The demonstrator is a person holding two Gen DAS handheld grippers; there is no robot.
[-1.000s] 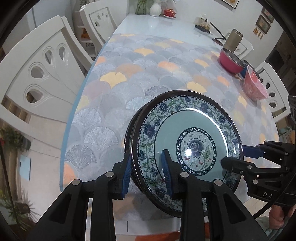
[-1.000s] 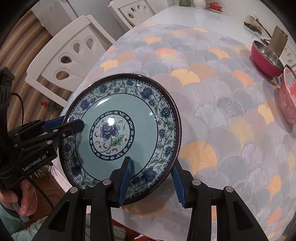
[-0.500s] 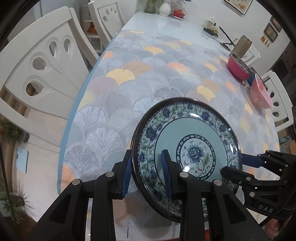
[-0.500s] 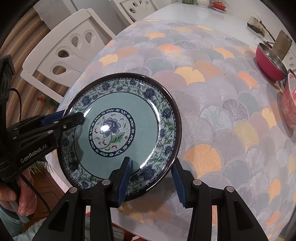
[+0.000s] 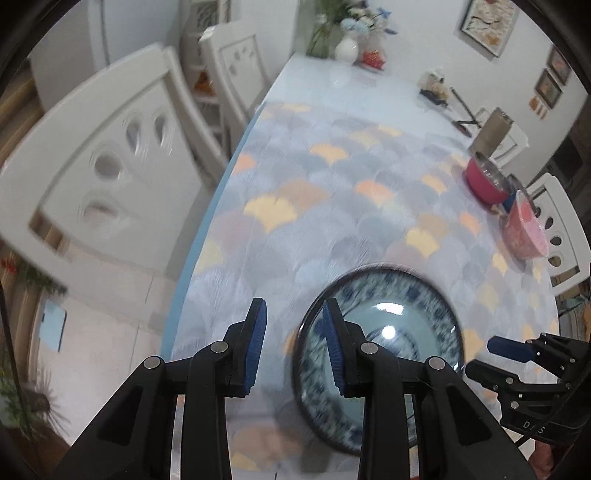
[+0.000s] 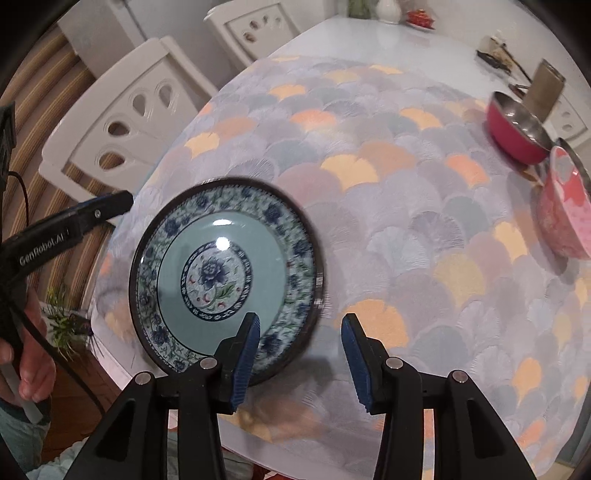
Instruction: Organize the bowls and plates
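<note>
left claw (image 5: 291,347): blue pads spread, nothing between them, just left of the round teal porcelain plate with blue floral rim (image 6: 227,277) lying near the desk (image 6: 388,192) front edge | right claw (image 6: 301,354): jaws opening, clear of the rim | advice: lift both straight away, no rim clipping.

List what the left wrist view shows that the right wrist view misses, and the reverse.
Left wrist only: framed pictures on the wall, and the right tool, its jaws opening with nothing between them. Right wrist only: a hand gripping the left tool, and a striped surface behind the chairs. Both: the floral plate, red bowl and pink bowl.
</note>
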